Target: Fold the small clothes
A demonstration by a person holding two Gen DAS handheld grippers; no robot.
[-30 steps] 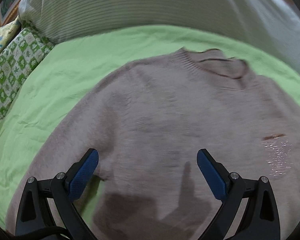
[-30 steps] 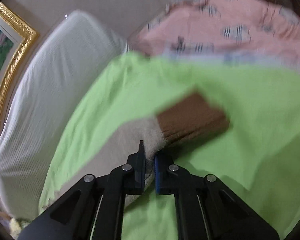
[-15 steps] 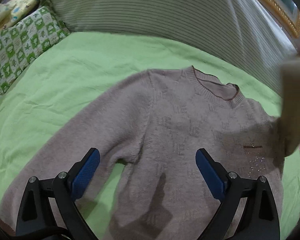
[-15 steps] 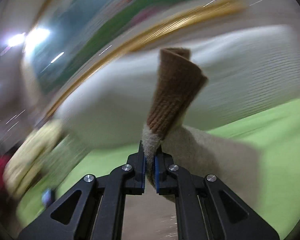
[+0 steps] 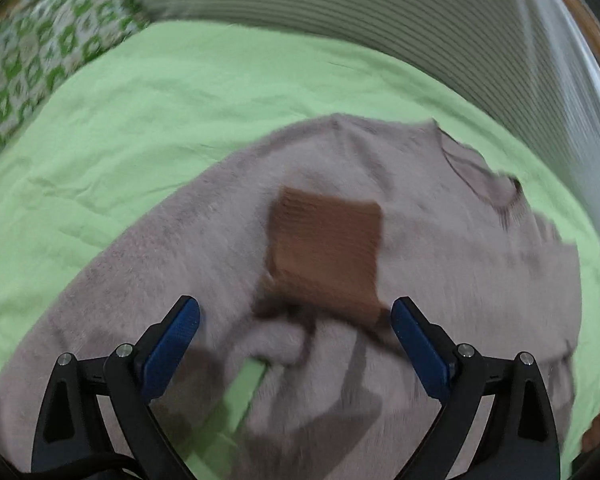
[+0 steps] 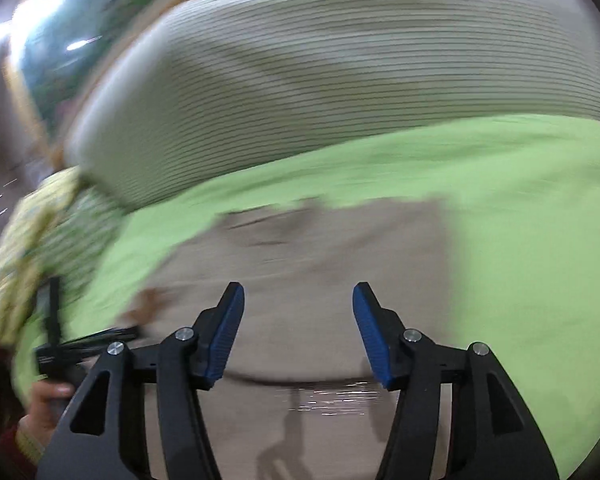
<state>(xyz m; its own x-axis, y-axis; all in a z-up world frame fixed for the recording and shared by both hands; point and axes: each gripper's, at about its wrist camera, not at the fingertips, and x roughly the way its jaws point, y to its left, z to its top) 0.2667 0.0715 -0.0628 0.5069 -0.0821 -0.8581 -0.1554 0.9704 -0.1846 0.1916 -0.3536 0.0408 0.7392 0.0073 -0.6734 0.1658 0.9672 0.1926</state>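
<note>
A small mauve knit sweater (image 5: pixel 440 240) lies flat on the green bedsheet (image 5: pixel 160 120), neck toward the upper right. One sleeve is folded across the chest, its brown ribbed cuff (image 5: pixel 324 248) lying on the body. My left gripper (image 5: pixel 296 344) is open and empty, just above the lower chest, near the cuff. In the blurred right wrist view the sweater (image 6: pixel 320 272) fills the middle. My right gripper (image 6: pixel 298 332) is open and empty above it. The left gripper and the hand holding it show at the left edge (image 6: pixel 56 344).
A striped grey-white cushion (image 5: pixel 360 28) runs along the far side of the bed and also shows in the right wrist view (image 6: pixel 320 80). A green-and-white patterned pillow (image 5: pixel 32 60) lies at the left. A gold picture frame (image 5: pixel 580 28) stands behind the cushion.
My right gripper carried the sleeve by its cuff over the sweater, opened and let it go; the cuff now lies on the chest. My left gripper stayed open above the sweater.
</note>
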